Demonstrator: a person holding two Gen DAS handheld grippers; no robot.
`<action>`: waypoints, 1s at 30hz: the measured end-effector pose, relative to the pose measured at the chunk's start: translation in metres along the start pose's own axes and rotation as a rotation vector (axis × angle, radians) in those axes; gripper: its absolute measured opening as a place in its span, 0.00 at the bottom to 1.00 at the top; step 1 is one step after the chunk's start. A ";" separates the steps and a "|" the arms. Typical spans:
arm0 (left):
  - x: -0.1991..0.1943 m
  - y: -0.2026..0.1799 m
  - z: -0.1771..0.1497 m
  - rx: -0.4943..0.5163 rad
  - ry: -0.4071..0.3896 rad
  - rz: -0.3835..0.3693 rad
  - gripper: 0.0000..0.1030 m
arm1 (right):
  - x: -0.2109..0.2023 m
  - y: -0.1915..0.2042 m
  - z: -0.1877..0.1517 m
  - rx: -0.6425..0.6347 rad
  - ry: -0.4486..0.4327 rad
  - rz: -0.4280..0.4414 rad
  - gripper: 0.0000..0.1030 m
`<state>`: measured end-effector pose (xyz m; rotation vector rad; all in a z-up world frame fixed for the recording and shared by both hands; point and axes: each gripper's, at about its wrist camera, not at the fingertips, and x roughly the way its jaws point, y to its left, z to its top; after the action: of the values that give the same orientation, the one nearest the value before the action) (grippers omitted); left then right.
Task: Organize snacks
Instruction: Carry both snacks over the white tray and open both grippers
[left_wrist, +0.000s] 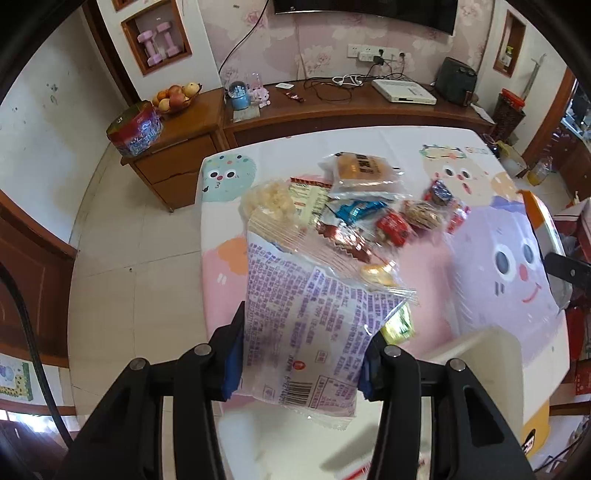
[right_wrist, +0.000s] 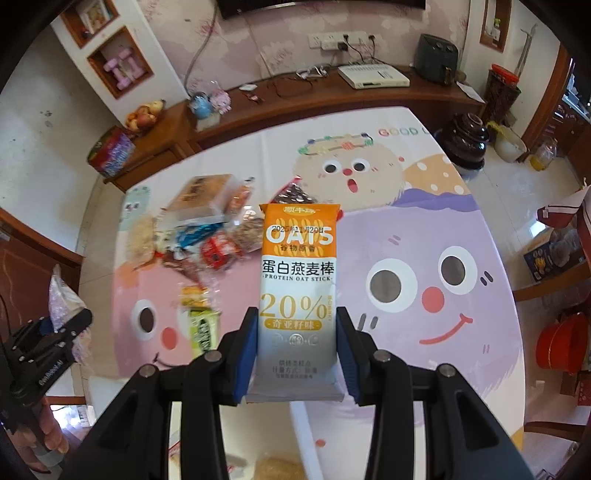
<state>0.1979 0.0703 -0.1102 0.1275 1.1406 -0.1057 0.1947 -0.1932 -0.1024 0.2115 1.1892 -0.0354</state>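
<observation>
The left gripper (left_wrist: 301, 354) has its fingers clamped on the two sides of a purple snack bag (left_wrist: 295, 325), which is held above the tabletop (left_wrist: 480, 295). The bag shows its back side with small print and a barcode near the bottom edge. The right gripper (right_wrist: 297, 350) has its fingers clamped on an oat bar (right_wrist: 299, 280), an orange and white pack that stands upright between the blue pads (right_wrist: 245, 354); it is also lifted off the tabletop.

Below and behind both packs the tabletop has a cover with cartoon faces. On it a small green packet (right_wrist: 201, 328) lies near, and farther away a pile of snacks (left_wrist: 354, 206) lies together: a bread pack (left_wrist: 364, 171), a blue wrapper (left_wrist: 354, 213), a red wrapper (left_wrist: 393, 225) and a bag of pale puffs (left_wrist: 269, 201).

Far behind stands a wooden cabinet (left_wrist: 207, 122) with a fruit bowl (left_wrist: 177, 98) and a colourful tin (left_wrist: 135, 129).
</observation>
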 end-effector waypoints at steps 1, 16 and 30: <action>-0.007 -0.001 -0.006 -0.001 0.000 -0.011 0.45 | -0.006 0.001 -0.003 -0.003 -0.007 0.008 0.39; -0.039 -0.017 -0.108 0.010 0.068 -0.020 0.46 | -0.079 0.048 -0.100 -0.104 -0.066 0.105 0.39; -0.008 -0.041 -0.162 0.044 0.162 0.023 0.46 | -0.070 0.062 -0.178 -0.098 -0.061 0.066 0.39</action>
<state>0.0429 0.0553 -0.1712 0.1912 1.2986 -0.1020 0.0139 -0.1062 -0.0922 0.1622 1.1192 0.0739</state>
